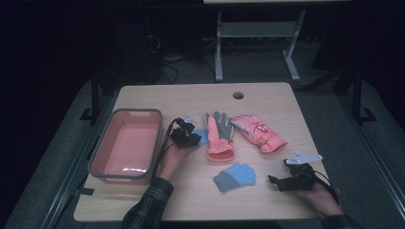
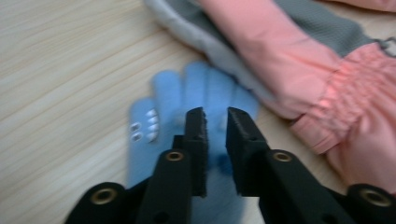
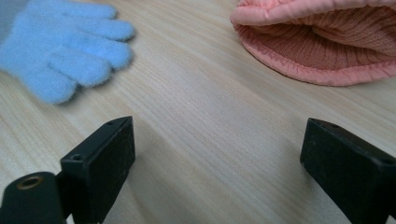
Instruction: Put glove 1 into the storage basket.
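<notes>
Left gripper (image 2: 215, 116) first: my jaws sit over the blue glove (image 2: 187, 121), nearly together, a narrow gap between the tips. Knit bulges in that gap lower down, but the view is blurred; I can't tell for sure whether they bite fabric or just hover on it. The glove lies flat on the tabletop (image 2: 60, 70), palm right under the jaws, fingers fanning out ahead of the tips. Just past those fingers, ahead and right of the jaws, the pink glove (image 2: 299, 60) touches or overlaps it.

I judge the step as the grab on this glove, pinch about done. Next move calls for a firm close on the palm knit, then a straight lift so the pink glove doesn't drag along.

Right gripper (image 3: 217, 144): jaws wide apart, holding nothing, bare tabletop between them. Ahead-left of the jaws lies the second blue glove (image 3: 65, 51), ahead-right a pink cuff (image 3: 317, 42), both well clear.

From the high view, the pink bin (image 1: 125, 145) sits to the outer side of the left gripper (image 1: 191, 138), near, likely where the glove goes.
</notes>
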